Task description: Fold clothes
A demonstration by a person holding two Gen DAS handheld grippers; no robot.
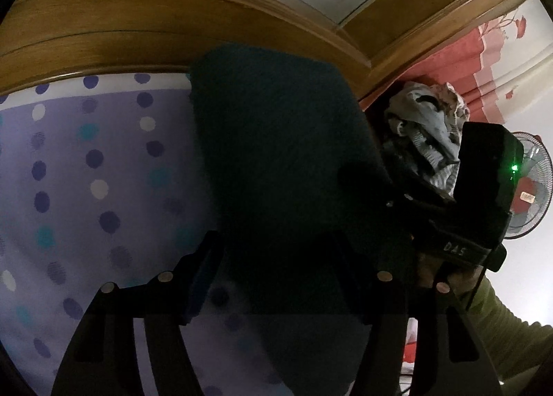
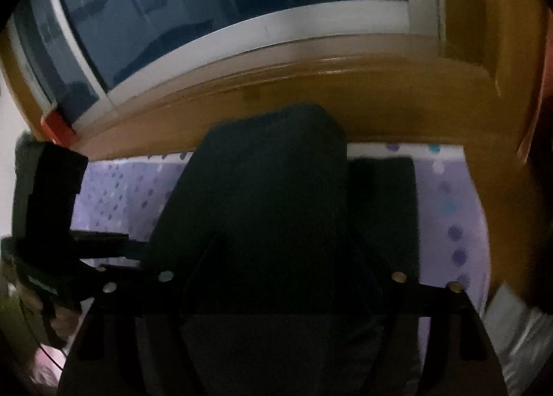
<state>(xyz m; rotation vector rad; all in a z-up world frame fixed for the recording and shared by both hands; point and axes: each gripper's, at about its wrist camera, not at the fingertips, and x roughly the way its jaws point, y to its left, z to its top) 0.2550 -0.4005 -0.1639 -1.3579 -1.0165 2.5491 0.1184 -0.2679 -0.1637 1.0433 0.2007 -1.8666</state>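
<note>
text: "DAS" | on: black right tongs' housing (image 1: 459, 247) | other text: unreadable

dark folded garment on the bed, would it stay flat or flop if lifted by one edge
The dark folded garment looks like soft, thick fabric with rounded corners, so it would probably sag and unfold. On the spotted bedsheet it would likely drag rather than slide.

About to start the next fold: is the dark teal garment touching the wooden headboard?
Cannot tell. In the left wrist view the dark teal garment overlaps the wooden headboard along its far edge, but no contact or gap shows plainly.
</note>
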